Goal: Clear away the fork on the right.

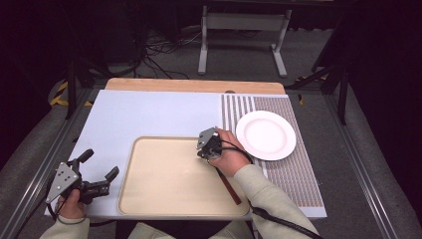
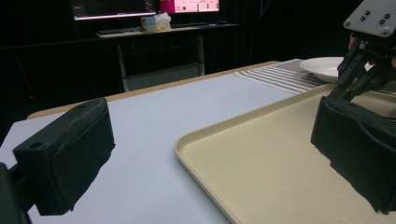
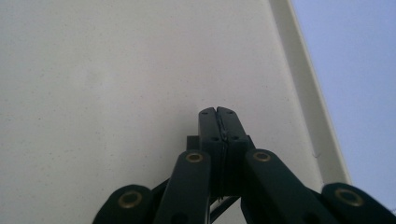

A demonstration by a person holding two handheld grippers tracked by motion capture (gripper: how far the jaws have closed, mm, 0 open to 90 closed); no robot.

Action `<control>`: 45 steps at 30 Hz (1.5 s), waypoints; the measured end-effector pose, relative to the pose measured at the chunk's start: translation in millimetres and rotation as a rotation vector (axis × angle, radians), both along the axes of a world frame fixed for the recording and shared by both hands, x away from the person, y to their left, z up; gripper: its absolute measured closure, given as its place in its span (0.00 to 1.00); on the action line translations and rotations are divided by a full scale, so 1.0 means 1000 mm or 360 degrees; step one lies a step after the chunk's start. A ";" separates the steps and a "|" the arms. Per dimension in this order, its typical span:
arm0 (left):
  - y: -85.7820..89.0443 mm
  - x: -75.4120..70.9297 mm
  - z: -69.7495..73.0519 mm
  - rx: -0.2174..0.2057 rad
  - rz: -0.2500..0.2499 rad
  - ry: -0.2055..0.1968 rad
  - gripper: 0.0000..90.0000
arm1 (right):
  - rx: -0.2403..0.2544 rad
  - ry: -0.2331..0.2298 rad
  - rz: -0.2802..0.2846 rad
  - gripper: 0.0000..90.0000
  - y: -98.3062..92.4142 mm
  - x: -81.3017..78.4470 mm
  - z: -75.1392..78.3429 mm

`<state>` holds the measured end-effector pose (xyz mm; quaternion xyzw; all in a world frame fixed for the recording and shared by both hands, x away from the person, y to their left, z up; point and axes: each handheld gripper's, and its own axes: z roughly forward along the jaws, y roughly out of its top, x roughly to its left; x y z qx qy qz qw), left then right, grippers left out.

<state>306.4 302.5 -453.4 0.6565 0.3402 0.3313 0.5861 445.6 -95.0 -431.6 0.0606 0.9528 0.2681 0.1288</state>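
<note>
2 grippers: right gripper fingers pressed together w/ nothing between, over tray far-right; left gripper fingers spread, near-left.

Dark room, grey carpet, white-legged desk, lit monitors.

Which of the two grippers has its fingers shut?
The right gripper, over the beige tray: its fingers meet with nothing between them. The left gripper, beside the tray on the pale blue mat, stands wide open.

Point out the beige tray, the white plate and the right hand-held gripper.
beige tray (image 1: 164, 191), high view, bare floor.
white plate (image 1: 265, 135), high view, centre.
right hand-held gripper (image 3: 217, 114), right gripper view, closed jaw tips.
</note>
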 end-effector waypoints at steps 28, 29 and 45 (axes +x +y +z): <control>0.000 0.000 0.000 -0.0002 0.0003 0.0002 0.00 | -0.0127 -0.0026 -0.0218 1.00 -0.040 0.016 0.002; 0.000 0.000 0.000 0.0000 0.0004 0.0000 0.00 | -0.0130 -0.0030 -0.0223 1.00 -0.041 0.016 0.003; -0.001 0.000 -0.001 -0.0002 0.0000 0.0002 0.00 | -0.0162 -0.0022 -0.0317 1.00 -0.055 0.023 0.004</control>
